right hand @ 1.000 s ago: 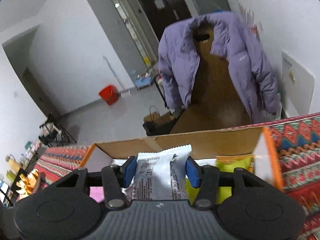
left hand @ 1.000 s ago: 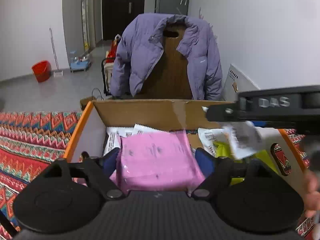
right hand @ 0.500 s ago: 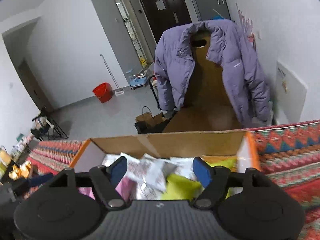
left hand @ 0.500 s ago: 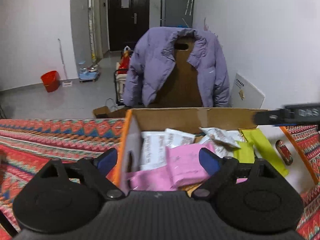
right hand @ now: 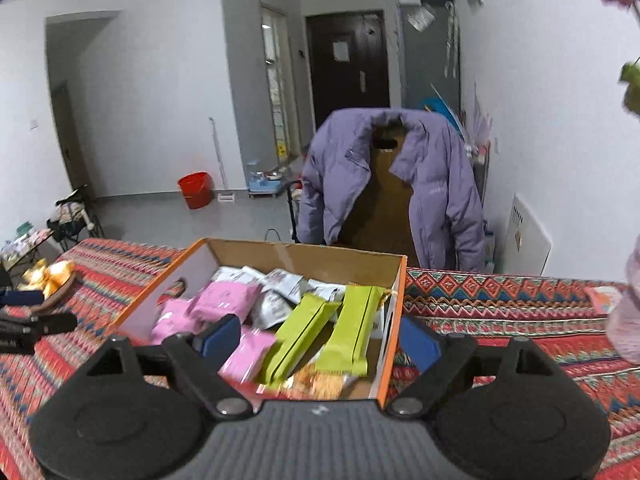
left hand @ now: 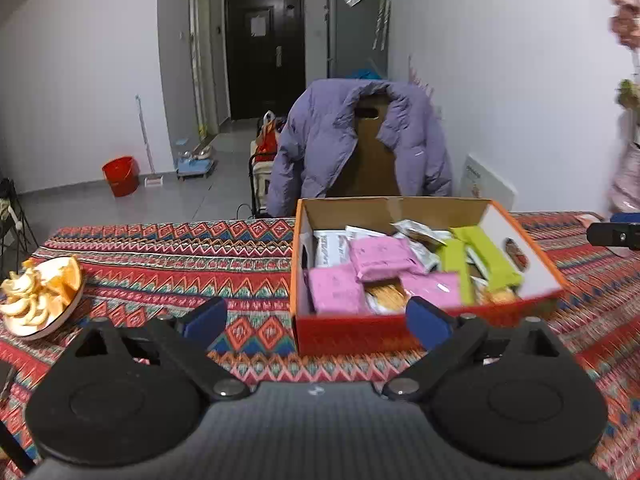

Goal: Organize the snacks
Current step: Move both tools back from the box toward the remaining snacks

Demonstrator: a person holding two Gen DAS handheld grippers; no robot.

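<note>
An orange cardboard box (left hand: 360, 332) stands on the patterned tablecloth, filled with pink packets (left hand: 378, 258), green packets (left hand: 490, 256) and white packets (left hand: 330, 246). My left gripper (left hand: 316, 320) is open and empty, just in front of the box's near wall. In the right wrist view the same box (right hand: 390, 320) holds pink packets (right hand: 224, 300) and green packets (right hand: 352, 328). My right gripper (right hand: 320, 340) is open and empty, above the box's near right corner.
A plate of orange pieces (left hand: 40, 296) sits at the table's left edge. A chair with a purple jacket (left hand: 356, 144) stands behind the table. The patterned cloth (left hand: 180, 256) covers the table. The other gripper's tip (left hand: 612, 234) shows at the right.
Both grippers let go of their packets, the pink one and the white one, into the box, opened, and drew back and up from it.
</note>
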